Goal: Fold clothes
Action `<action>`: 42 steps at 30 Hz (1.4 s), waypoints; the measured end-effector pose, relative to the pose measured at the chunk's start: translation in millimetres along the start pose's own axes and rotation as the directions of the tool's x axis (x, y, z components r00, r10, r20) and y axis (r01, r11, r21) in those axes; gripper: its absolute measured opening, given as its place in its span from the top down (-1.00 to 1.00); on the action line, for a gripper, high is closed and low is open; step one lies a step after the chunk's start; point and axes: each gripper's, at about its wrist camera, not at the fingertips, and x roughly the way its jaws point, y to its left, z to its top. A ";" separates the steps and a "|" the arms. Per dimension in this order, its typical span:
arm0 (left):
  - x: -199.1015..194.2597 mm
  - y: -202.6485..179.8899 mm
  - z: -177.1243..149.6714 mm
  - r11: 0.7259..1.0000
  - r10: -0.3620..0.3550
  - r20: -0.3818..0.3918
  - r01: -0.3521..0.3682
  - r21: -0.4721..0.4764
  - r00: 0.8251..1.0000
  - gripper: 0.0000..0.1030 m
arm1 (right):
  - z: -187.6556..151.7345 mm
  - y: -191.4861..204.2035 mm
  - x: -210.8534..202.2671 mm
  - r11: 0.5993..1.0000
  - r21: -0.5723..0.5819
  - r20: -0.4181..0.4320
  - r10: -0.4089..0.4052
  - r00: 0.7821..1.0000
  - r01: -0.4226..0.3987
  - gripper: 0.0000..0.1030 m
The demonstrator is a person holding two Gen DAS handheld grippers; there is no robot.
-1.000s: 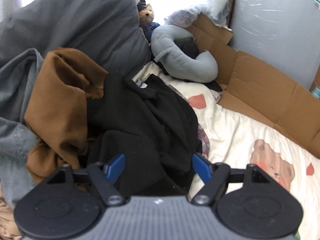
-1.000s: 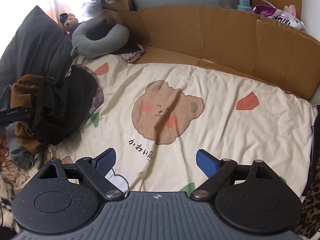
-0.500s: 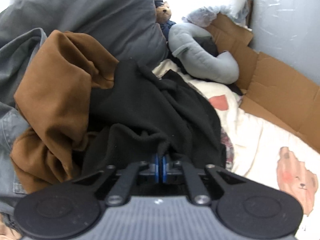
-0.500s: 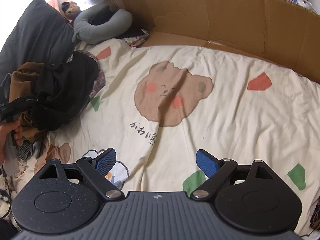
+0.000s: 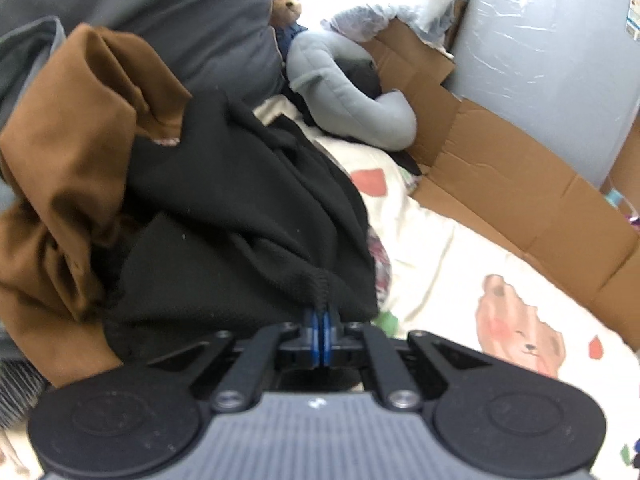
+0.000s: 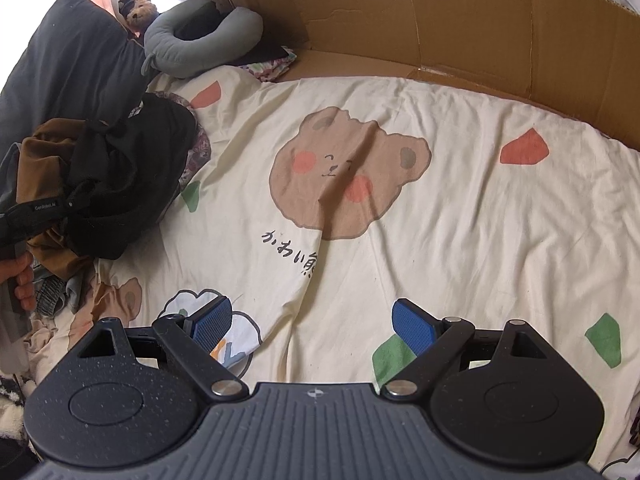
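Note:
A black garment [image 5: 240,216] lies crumpled on a pile at the left of the bed, beside a brown garment [image 5: 68,168]. My left gripper [image 5: 320,320] is shut on a bunched edge of the black garment, which rises in a small peak at the blue pads. In the right wrist view the same black garment [image 6: 124,176] and brown garment [image 6: 40,148] sit at the left edge, with the left gripper [image 6: 68,204] against them and a hand [image 6: 20,280] holding it. My right gripper [image 6: 312,324] hangs open over the cream bear-print sheet [image 6: 440,240], nothing between its fingers.
A dark grey pillow [image 5: 160,12] and a grey neck pillow [image 5: 344,92] lie at the head of the bed, with a small teddy bear [image 6: 138,8]. Cardboard walls [image 6: 460,24] run along the far side. More clothes [image 6: 52,300] lie at the lower left.
My left gripper went from open to shut on the black garment's edge and has lifted it a little. The right gripper moved slightly lower over the sheet, still open.

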 end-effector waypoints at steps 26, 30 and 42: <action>-5.3 -69.5 -81.8 0.975 -0.210 -0.269 0.221 0.011 0.940 0.99 | -7.6 -4.2 -4.5 0.996 0.021 0.001 0.086 0.996 -0.086 -0.76; -18.7 -72.4 -76.0 0.983 -0.164 -0.264 0.180 0.039 0.951 0.93 | -9.8 -4.2 -2.5 0.995 0.027 -0.007 0.091 0.996 -0.091 -0.76; -27.8 -54.5 -13.9 0.996 -0.089 -0.025 0.089 0.020 0.996 -0.19 | -16.2 17.5 -3.0 0.983 -0.105 0.030 0.153 0.988 -0.149 -0.78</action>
